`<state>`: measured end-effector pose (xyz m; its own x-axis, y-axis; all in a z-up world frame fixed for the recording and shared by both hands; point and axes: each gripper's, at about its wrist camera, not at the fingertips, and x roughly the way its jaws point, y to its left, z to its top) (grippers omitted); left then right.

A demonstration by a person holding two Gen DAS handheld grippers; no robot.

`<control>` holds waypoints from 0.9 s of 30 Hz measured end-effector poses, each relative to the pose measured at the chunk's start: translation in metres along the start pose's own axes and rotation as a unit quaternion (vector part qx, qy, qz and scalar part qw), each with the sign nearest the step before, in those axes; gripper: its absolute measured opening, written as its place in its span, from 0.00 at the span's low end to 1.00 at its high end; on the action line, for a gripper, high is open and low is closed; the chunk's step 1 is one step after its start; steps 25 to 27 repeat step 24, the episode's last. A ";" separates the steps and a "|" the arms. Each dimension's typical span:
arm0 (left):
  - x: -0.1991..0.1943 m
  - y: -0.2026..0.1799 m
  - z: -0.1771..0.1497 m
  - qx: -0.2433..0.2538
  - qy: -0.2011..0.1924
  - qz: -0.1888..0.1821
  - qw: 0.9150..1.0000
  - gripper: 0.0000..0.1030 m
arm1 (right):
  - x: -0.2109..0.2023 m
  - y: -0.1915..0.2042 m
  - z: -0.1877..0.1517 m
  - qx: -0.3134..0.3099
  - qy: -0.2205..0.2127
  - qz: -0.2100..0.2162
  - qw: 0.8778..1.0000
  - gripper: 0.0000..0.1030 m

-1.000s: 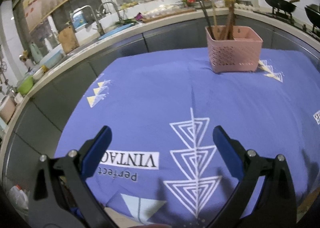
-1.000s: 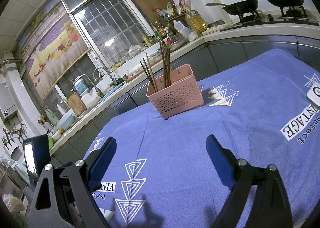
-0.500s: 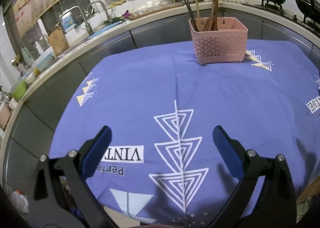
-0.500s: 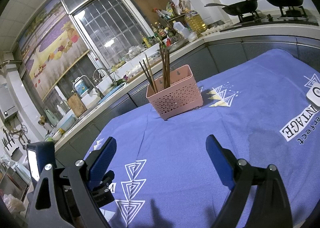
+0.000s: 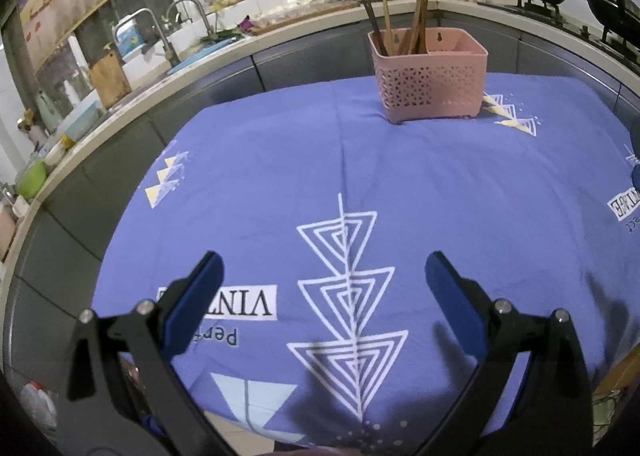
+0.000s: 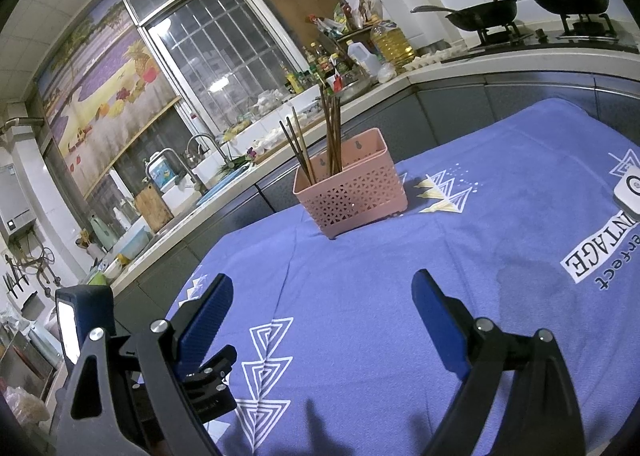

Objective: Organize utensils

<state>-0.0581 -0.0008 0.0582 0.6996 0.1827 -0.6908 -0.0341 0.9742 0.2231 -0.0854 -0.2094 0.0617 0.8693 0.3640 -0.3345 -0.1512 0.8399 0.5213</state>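
Both tongs spread wide and empty over the blue printed tablecloth (image 5: 440, 176).
The left gripper (image 5: 323, 272) and right gripper (image 6: 322, 292) grasp nothing; the pink perforated utensil basket (image 5: 430, 90) stands at the far side, brown chopsticks (image 6: 332, 136) upright in its left compartment.

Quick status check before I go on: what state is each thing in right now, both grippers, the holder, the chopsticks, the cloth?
Left gripper: open, empty, above the cloth.
Right gripper: open, empty, above the cloth.
Pink holder: upright on the cloth, far from both grippers.
Chopsticks: standing in the holder, leaning, all toward its left end.
Blue tablecloth: spread flat, no loose utensils visible on it.
White device: lying on the cloth at the right edge.
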 end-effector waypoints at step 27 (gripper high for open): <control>0.004 0.001 -0.003 -0.012 0.008 -0.013 1.000 0.94 | 0.002 0.001 -0.002 -0.006 -0.003 -0.006 1.000 0.87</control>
